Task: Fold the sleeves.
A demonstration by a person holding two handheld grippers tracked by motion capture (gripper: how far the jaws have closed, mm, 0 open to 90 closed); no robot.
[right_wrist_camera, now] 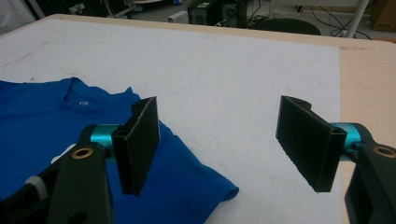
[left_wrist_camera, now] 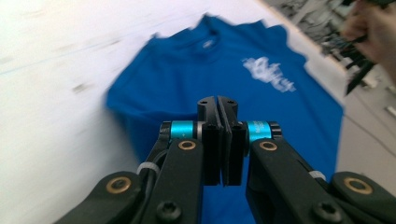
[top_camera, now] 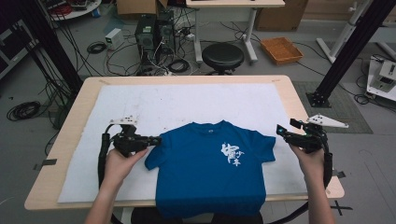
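Note:
A blue T-shirt (top_camera: 210, 163) with white print lies flat on the white mat (top_camera: 187, 100), its hem hanging over the table's near edge. My left gripper (top_camera: 156, 139) is at the upper edge of the shirt's left sleeve (top_camera: 152, 156). In the left gripper view its jaws (left_wrist_camera: 217, 105) are pressed together over the blurred shirt (left_wrist_camera: 280, 107), with no cloth visible between the pads. My right gripper (top_camera: 284, 132) hovers just off the right sleeve (top_camera: 268, 147). Its jaws (right_wrist_camera: 224, 144) stand wide apart with nothing between them, and the sleeve end (right_wrist_camera: 205, 191) lies below.
The mat covers most of the wooden table (top_camera: 303, 100). On the floor beyond stand a black stool (top_camera: 222, 56), computer towers (top_camera: 154, 32) with cables and an orange tray (top_camera: 281, 50). Black frame posts (top_camera: 348, 51) rise at both sides.

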